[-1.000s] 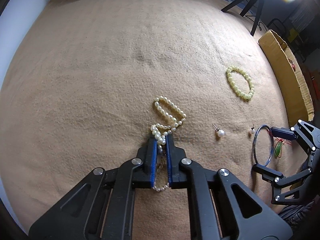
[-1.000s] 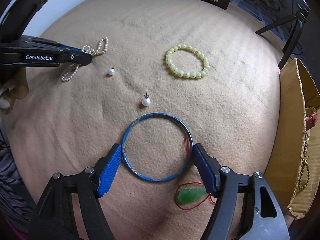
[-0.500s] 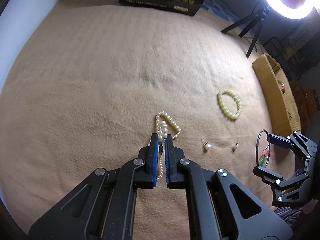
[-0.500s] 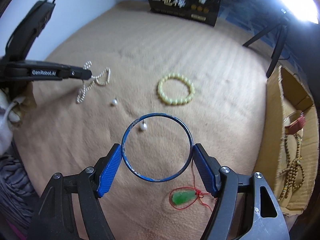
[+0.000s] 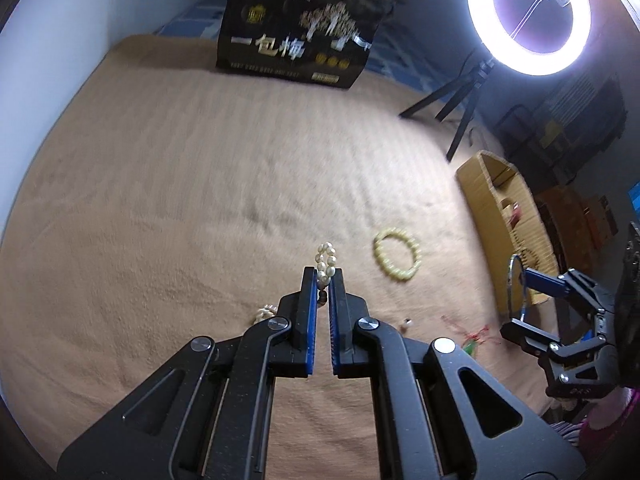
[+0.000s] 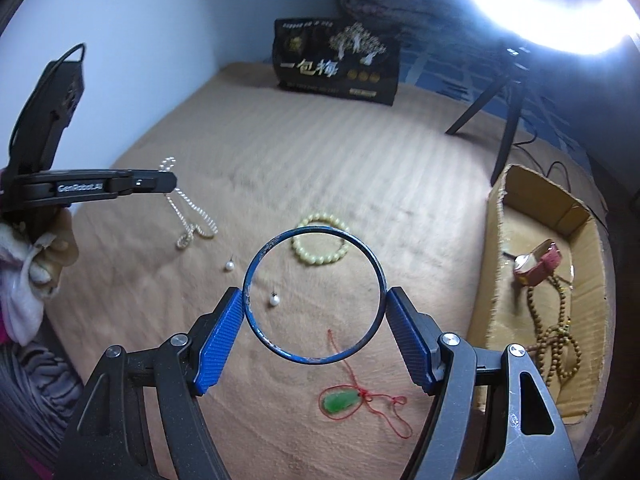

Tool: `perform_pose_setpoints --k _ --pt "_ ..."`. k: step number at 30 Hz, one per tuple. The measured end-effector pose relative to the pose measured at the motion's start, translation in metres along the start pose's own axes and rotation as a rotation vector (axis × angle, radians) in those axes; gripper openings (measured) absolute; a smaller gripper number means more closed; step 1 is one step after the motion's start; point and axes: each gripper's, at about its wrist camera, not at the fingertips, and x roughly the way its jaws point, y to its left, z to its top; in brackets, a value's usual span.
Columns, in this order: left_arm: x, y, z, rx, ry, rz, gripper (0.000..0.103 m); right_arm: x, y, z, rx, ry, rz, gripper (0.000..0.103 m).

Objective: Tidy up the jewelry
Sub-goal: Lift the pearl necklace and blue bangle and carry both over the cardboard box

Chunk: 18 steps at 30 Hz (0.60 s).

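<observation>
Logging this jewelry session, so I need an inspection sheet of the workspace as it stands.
Surface: tan blanket, rippled.
Job's things: pearl necklace lifted, tail on blanket; blue bangle held; yellow bead bracelet, two pearl earrings, jade pendant lying loose.
Clutter: black printed box.
Grippers: left tool shut on necklace; right tool shut on bangle.
Cables: one near the tripod.
Surroundings: cardboard box holding watch and wooden beads; ring light.
</observation>
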Motion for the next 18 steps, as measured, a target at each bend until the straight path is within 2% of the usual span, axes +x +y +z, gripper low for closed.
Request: perform_pose_setpoints --k 9,18 --pt "-0.035 -0.028 0.013 0.014 -0.101 -0.073 0.002 -0.026 -0.034 0.005 0.075 -0.058 -0.025 0.072" --pt "-0.055 -0.067 0.021 0.058 -0.156 -0.147 0.002 -0.049 -0.067 0.005 0.144 -0.094 -0.075 0.072"
